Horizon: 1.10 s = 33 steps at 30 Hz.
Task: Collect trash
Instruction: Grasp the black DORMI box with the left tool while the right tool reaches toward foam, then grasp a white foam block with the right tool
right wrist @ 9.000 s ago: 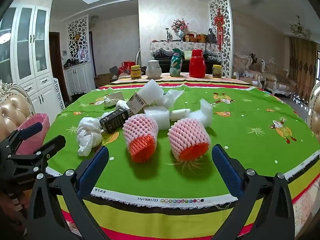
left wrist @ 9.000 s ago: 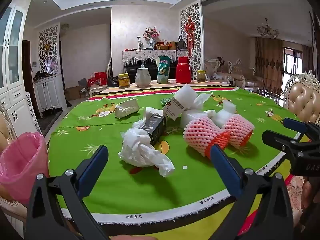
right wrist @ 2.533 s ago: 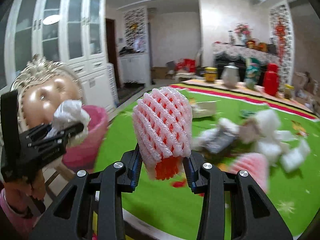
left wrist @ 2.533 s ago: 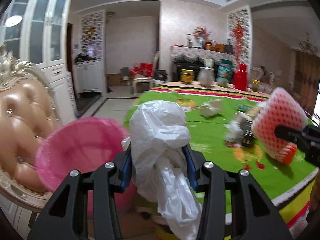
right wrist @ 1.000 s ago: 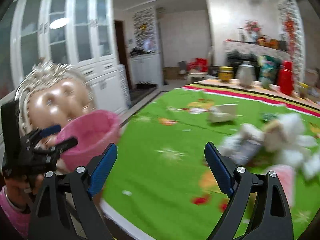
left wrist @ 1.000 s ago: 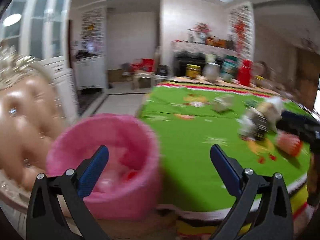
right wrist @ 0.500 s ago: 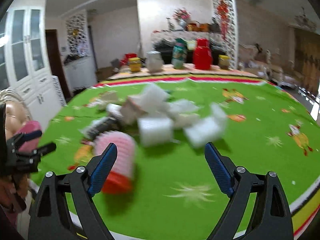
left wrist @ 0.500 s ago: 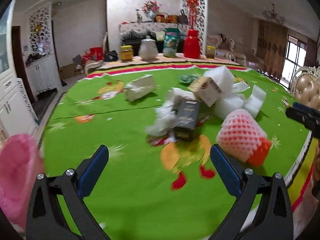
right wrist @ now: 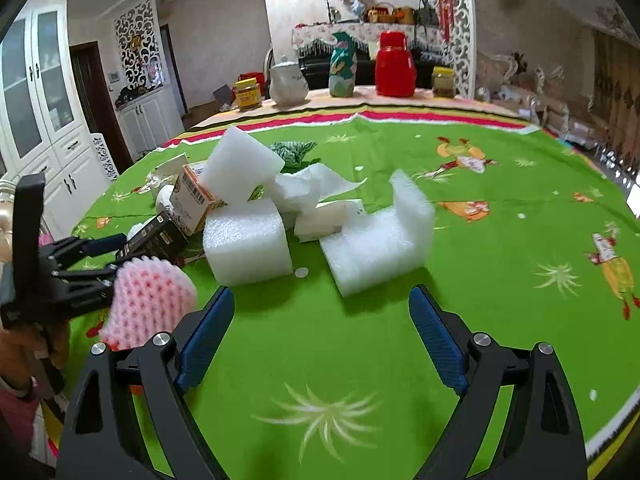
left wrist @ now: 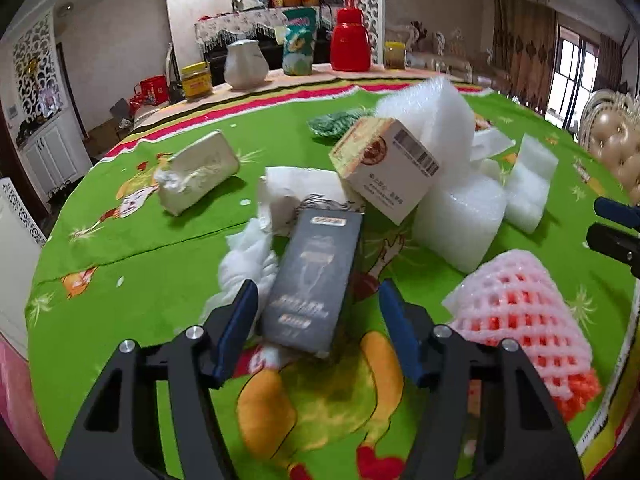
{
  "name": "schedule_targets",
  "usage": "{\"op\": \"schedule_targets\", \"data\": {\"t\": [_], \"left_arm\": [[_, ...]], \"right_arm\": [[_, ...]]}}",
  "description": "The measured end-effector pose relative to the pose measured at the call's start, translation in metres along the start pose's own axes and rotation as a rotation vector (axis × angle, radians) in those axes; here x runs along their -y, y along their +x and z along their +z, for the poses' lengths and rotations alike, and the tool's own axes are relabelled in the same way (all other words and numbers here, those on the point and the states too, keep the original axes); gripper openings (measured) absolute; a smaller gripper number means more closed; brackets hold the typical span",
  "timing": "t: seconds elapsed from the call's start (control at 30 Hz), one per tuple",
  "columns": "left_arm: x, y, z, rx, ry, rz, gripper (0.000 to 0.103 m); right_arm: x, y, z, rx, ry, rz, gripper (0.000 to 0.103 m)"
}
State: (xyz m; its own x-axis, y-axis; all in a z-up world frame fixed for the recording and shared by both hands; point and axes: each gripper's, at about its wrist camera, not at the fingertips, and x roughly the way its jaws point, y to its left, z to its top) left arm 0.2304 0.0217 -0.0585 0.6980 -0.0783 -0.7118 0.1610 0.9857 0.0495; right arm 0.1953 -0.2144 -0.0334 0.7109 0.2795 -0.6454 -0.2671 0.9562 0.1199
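Red jug (right wrist: 395,65) stands at the far edge of the bench (right wrist: 500,240). White teapot (right wrist: 288,80) and patterned bag (right wrist: 342,65) stand left of it. Yellow-lidded jar (right wrist: 443,77) stands just right of it.

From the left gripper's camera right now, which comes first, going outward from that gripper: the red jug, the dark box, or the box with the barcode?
1. Dark box, lying between the closing jaws of the left gripper.
2. Barcode box, mid-table, propped against white foam.
3. Red jug, at the table's far edge.

Dark box (left wrist: 310,280) left of net sleeve (left wrist: 520,312), foam blocks (left wrist: 456,220) behind.
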Motion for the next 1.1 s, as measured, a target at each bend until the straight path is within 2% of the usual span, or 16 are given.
{"op": "schedule_targets", "data": {"t": [0.1, 0.3, 0.37, 0.4, 0.47, 0.5, 0.63, 0.77, 1.0, 1.07, 1.1], "left_arm": [[0.002, 0.011, 0.004, -0.007, 0.001, 0.009, 0.061], [-0.007, 0.025, 0.012, -0.022, -0.064, -0.043, 0.061], [-0.007, 0.026, 0.013, -0.027, -0.059, -0.071, 0.043], [-0.007, 0.027, 0.012, -0.029, -0.060, -0.103, 0.038], [-0.011, 0.023, 0.011, -0.004, -0.081, -0.155, 0.037], [-0.016, 0.015, 0.010, 0.041, -0.097, -0.186, 0.037], [-0.017, -0.008, 0.007, 0.154, -0.072, -0.127, 0.037], [-0.030, -0.024, 0.008, 0.221, -0.142, -0.131, 0.037], [-0.052, -0.026, 0.007, 0.227, -0.224, -0.110, 0.038], [-0.055, -0.027, 0.006, 0.230, -0.239, -0.110, 0.038], [-0.056, -0.027, 0.006, 0.233, -0.240, -0.104, 0.038]], "right_arm": [[-0.004, 0.013, 0.005, -0.034, 0.009, 0.011, 0.084], [-0.026, 0.027, 0.021, -0.035, -0.051, 0.039, 0.084], [-0.032, 0.034, 0.028, -0.036, -0.069, 0.044, 0.083], [-0.035, 0.038, 0.031, -0.037, -0.077, 0.046, 0.082], [-0.039, 0.043, 0.034, -0.038, -0.079, 0.050, 0.081], [-0.040, 0.044, 0.035, -0.035, -0.075, 0.056, 0.081], [-0.047, 0.055, 0.034, -0.050, -0.041, 0.105, 0.081], [-0.064, 0.063, 0.038, -0.061, -0.087, 0.099, 0.081], [-0.068, 0.088, 0.045, -0.101, -0.089, 0.075, 0.080], [-0.069, 0.093, 0.042, -0.110, -0.089, 0.081, 0.070], [-0.069, 0.093, 0.041, -0.103, -0.087, 0.075, 0.068]]}}
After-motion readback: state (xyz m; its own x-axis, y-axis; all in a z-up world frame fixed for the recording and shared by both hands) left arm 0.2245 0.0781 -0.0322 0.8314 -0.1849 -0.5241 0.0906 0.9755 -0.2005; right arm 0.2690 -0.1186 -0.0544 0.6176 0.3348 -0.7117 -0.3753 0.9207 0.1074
